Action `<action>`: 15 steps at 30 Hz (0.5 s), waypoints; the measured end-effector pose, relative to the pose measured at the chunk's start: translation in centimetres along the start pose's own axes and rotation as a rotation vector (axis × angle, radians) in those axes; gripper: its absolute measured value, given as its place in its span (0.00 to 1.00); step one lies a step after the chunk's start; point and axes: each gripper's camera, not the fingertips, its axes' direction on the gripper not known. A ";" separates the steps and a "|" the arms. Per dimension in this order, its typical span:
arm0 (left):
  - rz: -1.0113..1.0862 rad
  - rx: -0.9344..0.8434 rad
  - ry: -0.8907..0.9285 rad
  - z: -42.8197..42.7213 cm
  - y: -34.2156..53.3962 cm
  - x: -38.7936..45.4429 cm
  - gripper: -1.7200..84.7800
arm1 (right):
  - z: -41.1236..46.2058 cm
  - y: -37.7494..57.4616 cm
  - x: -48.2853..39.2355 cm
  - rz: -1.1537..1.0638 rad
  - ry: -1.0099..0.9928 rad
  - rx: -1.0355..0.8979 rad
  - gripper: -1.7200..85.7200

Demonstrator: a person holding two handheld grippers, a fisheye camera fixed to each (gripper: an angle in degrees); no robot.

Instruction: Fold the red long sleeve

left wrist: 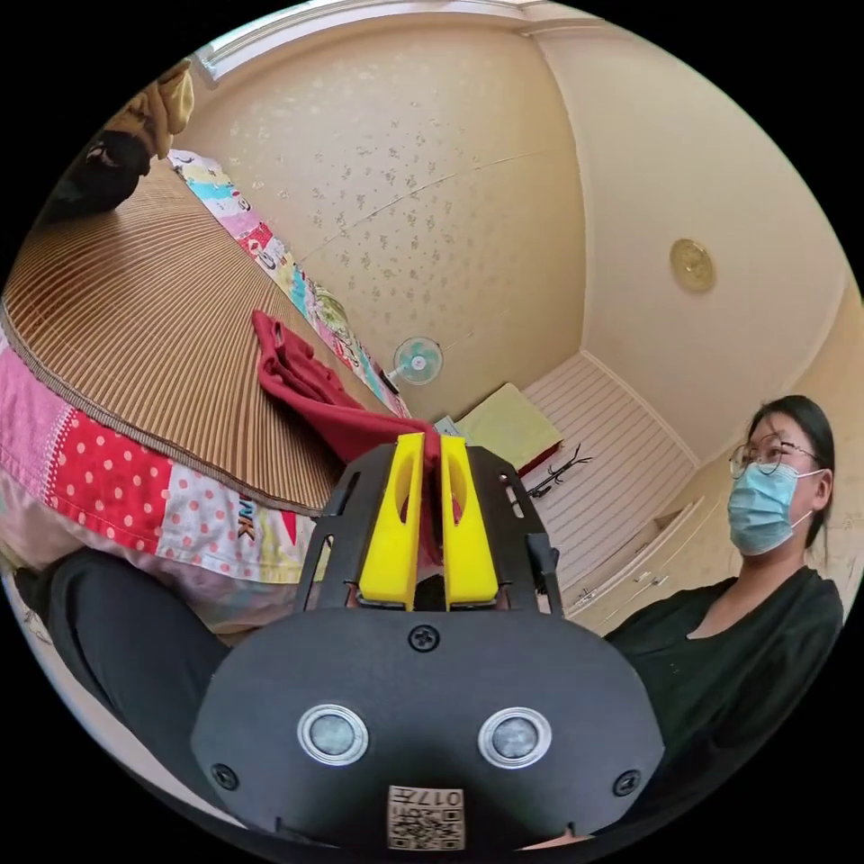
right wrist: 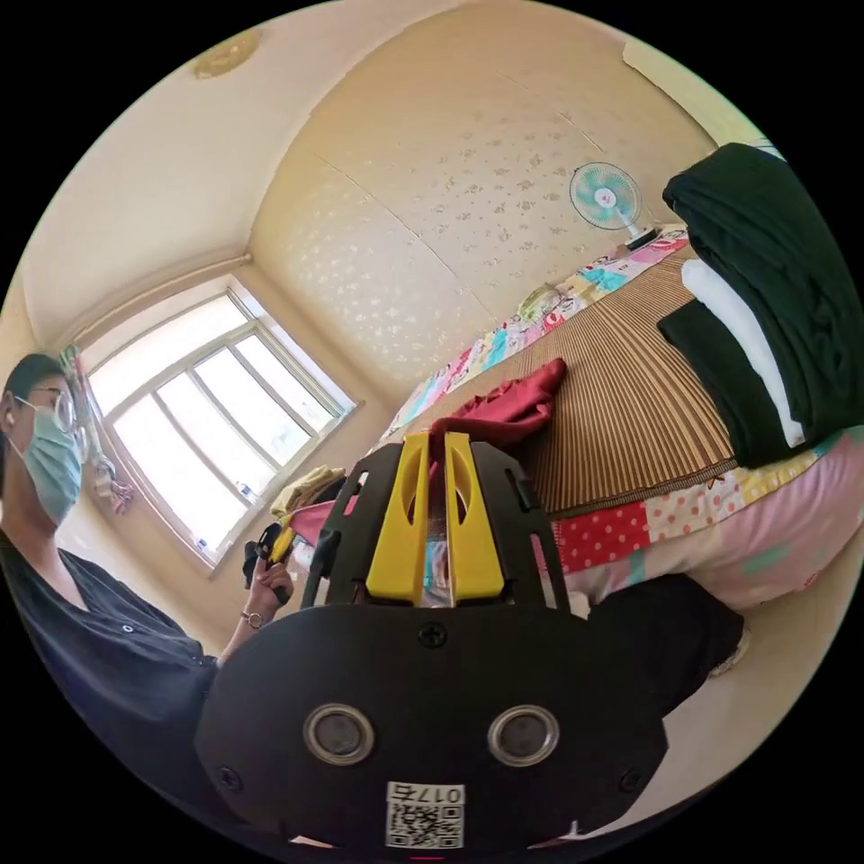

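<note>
Pinching red long sleeve (left wrist: 310, 387): left gripper (left wrist: 430, 450), right gripper (right wrist: 437, 447) (both nearly closed), over mat (left wrist: 153, 333).

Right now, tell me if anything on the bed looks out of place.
The red shirt lies crumpled in a heap on the woven mat, not spread flat. Both grippers, left and right, pinch its fabric. The dark folded pile looks tidy.

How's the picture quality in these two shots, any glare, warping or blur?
Left gripper view: strong fisheye bending of the walls, even soft light, red long sleeve sharp, left gripper crisp. Right gripper view: the window is blown out white, the woven mat curves, and the right gripper is in focus.
</note>
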 end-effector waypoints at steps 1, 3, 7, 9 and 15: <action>0.021 0.027 0.043 -1.2 0.4 1.4 0.07 | -0.8 0.0 -0.7 -0.005 -0.019 0.021 0.05; 0.057 0.077 0.061 -2.7 0.9 3.4 0.07 | -3.3 0.3 -3.3 -0.054 -0.027 0.116 0.05; 0.018 0.197 -0.078 -2.8 0.7 3.8 0.07 | -2.6 0.1 -4.7 -0.086 0.093 0.145 0.05; -0.015 0.215 -0.122 -1.0 -0.5 2.4 0.07 | 0.9 -0.9 -4.1 -0.085 0.216 0.096 0.05; -0.027 0.274 -0.248 7.2 -8.1 -3.1 0.07 | 10.8 -5.9 -0.2 0.003 0.313 0.114 0.06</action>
